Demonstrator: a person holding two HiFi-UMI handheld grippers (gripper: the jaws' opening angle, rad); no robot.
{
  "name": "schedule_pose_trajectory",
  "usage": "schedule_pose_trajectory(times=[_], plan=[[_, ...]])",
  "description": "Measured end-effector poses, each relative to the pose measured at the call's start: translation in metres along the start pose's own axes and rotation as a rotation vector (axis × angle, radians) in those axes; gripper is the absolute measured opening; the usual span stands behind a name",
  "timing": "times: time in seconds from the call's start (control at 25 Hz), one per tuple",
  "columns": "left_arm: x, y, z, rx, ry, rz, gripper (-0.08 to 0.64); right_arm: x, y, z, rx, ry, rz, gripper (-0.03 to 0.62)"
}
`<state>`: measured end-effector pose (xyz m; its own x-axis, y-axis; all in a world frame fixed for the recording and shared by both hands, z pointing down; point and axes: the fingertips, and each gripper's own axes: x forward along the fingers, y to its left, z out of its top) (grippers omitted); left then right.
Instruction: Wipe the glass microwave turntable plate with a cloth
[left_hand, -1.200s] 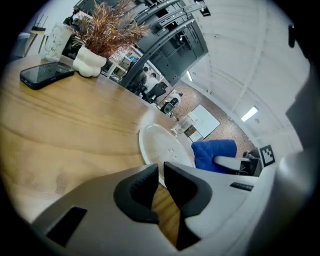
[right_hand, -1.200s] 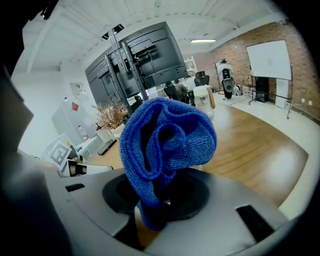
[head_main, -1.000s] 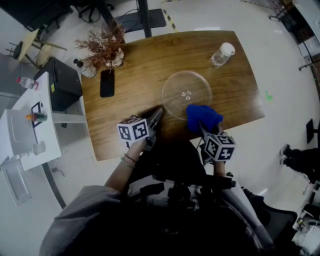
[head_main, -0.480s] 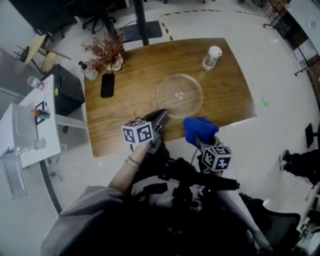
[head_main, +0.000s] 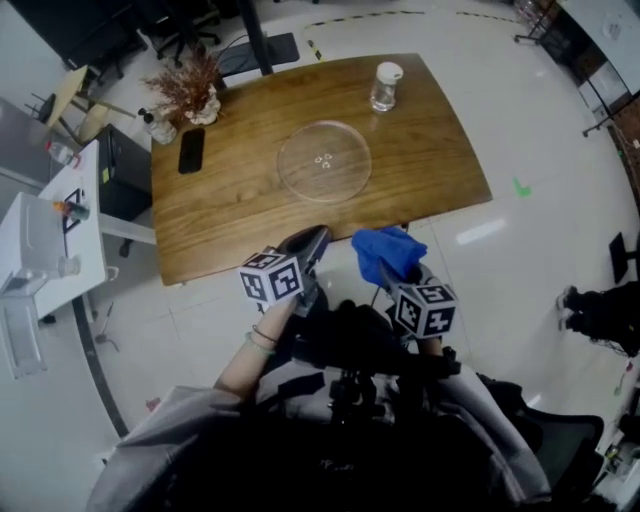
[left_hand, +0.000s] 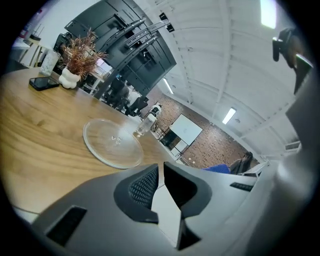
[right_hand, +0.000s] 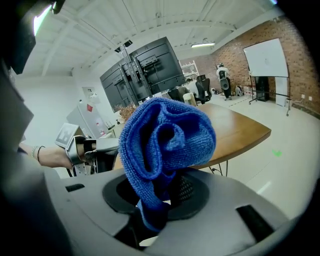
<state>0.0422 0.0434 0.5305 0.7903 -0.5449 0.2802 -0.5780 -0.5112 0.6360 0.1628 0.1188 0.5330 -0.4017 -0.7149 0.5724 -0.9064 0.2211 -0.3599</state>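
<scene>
The clear glass turntable plate (head_main: 324, 161) lies flat in the middle of the wooden table (head_main: 230, 215); in the left gripper view the plate (left_hand: 112, 142) sits ahead and to the left. My left gripper (head_main: 312, 238) hovers off the table's near edge, shut with nothing in it (left_hand: 160, 180). My right gripper (head_main: 395, 272) is also held back from the table, shut on a bunched blue cloth (head_main: 387, 251). The cloth (right_hand: 167, 145) billows above the jaws and hides the plate in the right gripper view.
A clear bottle with a white cap (head_main: 384, 87) stands at the table's far right. A black phone (head_main: 189, 150) and a dried plant in a white vase (head_main: 185, 92) are at the far left. A white side table (head_main: 45, 230) stands at the left.
Both grippers have drawn back from the table toward the person. The blue cloth, earlier at the plate's near rim, now hangs off the table's front edge.
</scene>
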Motion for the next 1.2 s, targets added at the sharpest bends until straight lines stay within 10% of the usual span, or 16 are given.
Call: schedule_pose_trajectory(times=[0.48, 1.2], plan=[[-0.055, 0.004, -0.015, -0.035, -0.115, 0.136, 0.029, 0.002, 0.021, -0.009, -0.105, 0.032, 0.126, 0.115], [-0.051, -0.007, -0.032, -0.045, -0.095, 0.135, 0.029, -0.012, 0.015, -0.019, -0.121, 0.040, 0.118, 0.115]])
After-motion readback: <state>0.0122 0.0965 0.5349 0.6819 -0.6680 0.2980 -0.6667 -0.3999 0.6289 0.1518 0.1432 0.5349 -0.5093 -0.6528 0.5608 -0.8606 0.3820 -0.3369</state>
